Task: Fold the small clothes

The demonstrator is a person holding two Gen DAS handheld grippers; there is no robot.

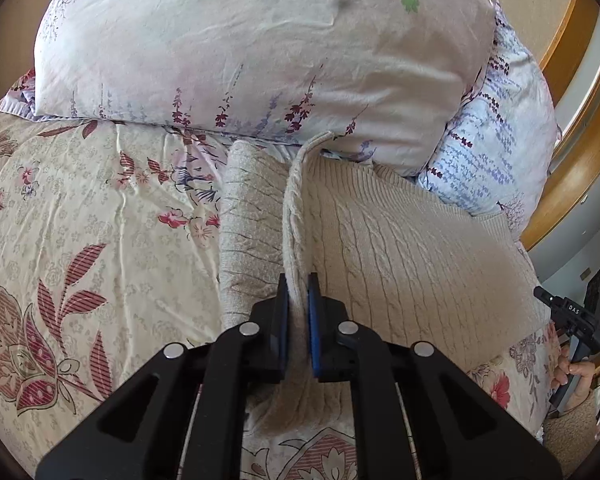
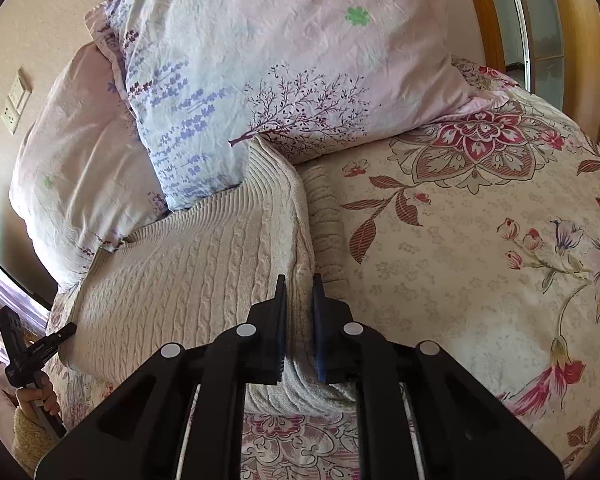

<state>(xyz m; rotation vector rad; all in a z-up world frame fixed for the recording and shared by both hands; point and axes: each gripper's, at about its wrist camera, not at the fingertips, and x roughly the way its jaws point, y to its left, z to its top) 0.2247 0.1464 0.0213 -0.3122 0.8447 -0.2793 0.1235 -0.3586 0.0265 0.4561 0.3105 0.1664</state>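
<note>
Cream cable-knit sweater [image 1: 400, 240] spread on the floral bedspread [image 1: 80, 220], far end touching the pillows [image 1: 240, 48]. Left gripper [image 1: 299, 292] and right gripper [image 2: 300, 292] both clamped on opposite side edges of the knit. Probably early: one edge raised, body unfolded, most folds left.

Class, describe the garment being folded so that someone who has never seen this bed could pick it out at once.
Start at the bed with the floral sheet, then look just below the pillows. The sweater lies there, each side edge pinched by a tool. Unlike the printed bedding around it, it is plain cream cable knit.
</note>
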